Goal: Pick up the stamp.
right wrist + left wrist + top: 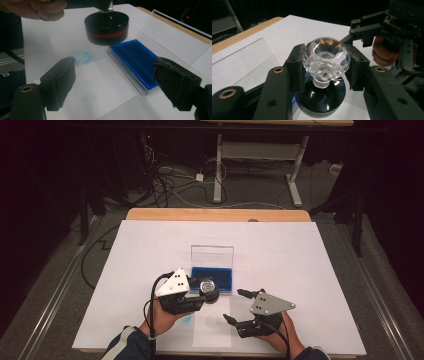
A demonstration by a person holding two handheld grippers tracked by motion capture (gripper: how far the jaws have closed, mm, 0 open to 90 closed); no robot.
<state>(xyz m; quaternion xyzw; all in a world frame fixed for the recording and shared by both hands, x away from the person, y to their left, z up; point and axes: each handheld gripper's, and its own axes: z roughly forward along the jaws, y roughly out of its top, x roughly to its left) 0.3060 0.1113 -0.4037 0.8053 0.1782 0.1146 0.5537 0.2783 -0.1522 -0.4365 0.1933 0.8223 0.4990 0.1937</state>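
Left gripper view shows my left tool (325,67) clamped on the faceted clear crystal knob (326,58) of a round black stamp with a red band (107,27), held just above the bench (300,250) beside the open blue ink pad in its clear hinged case (135,62). My right tool (112,82) stands wide apart, holding nothing, over a white paper sheet (100,87) bearing faint blue ring prints.

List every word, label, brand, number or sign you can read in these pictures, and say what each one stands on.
None can be read.
The round stamp bears a red band and no lettering.
The blue ring mark on the table is too blurred to tell any text.
The fainter round print on the paper sheet is too pale to read.
The ink pad shows no label.
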